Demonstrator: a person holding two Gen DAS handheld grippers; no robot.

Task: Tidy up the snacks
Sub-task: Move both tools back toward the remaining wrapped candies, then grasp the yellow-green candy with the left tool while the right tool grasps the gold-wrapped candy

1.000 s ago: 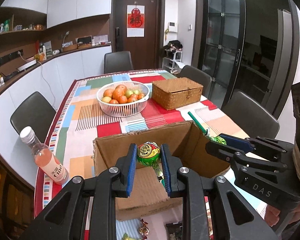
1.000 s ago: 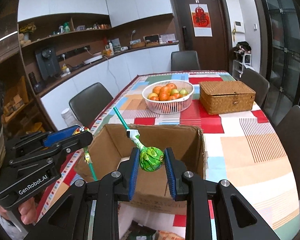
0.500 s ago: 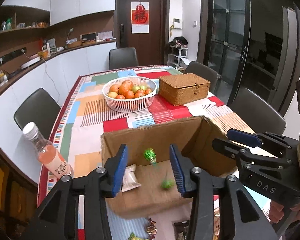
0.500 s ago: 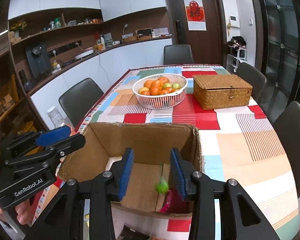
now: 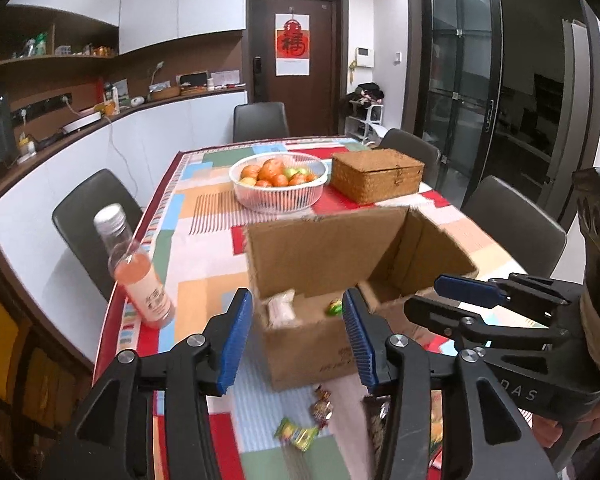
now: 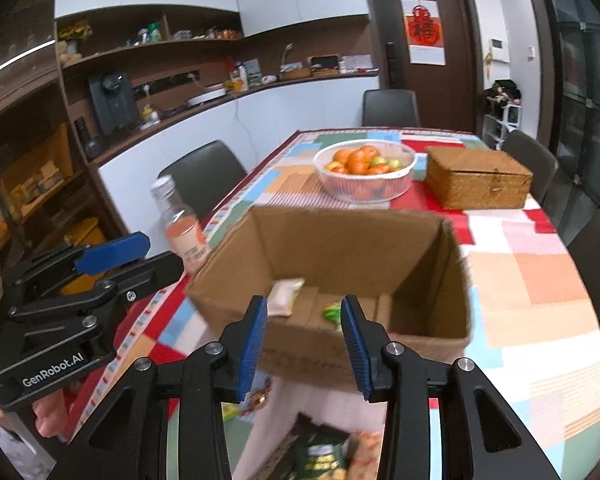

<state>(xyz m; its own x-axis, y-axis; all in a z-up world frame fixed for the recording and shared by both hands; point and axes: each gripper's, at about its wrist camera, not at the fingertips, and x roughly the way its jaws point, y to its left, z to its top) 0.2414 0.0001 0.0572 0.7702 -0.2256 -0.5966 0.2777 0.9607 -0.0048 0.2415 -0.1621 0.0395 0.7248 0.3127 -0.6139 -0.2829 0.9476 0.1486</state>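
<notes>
An open cardboard box [image 5: 320, 252] stands on the table; it also shows in the right wrist view [image 6: 340, 248]. Inside lie a pale snack packet [image 5: 281, 309] and a green lollipop [image 5: 335, 307], also seen from the right wrist as the packet [image 6: 286, 290] and the lollipop [image 6: 332, 313]. My left gripper [image 5: 296, 340] is open and empty, in front of the box. My right gripper [image 6: 304, 344] is open and empty, also in front of the box. Loose wrapped candies [image 5: 322, 406] and a green packet [image 5: 296, 436] lie on the table below the box. A dark green snack bag [image 6: 320, 456] lies near the right gripper.
A pink drink bottle [image 5: 138, 272] stands left of the box. Behind the box are a white fruit basket [image 5: 278, 186] and a wicker box [image 5: 376, 176]. Dark chairs [image 5: 92, 216] surround the table. The right gripper shows in the left wrist view [image 5: 500, 320].
Both grippers opened and let go of their lollipops, which dropped into the box. Both grippers then pulled back and opened wider.
</notes>
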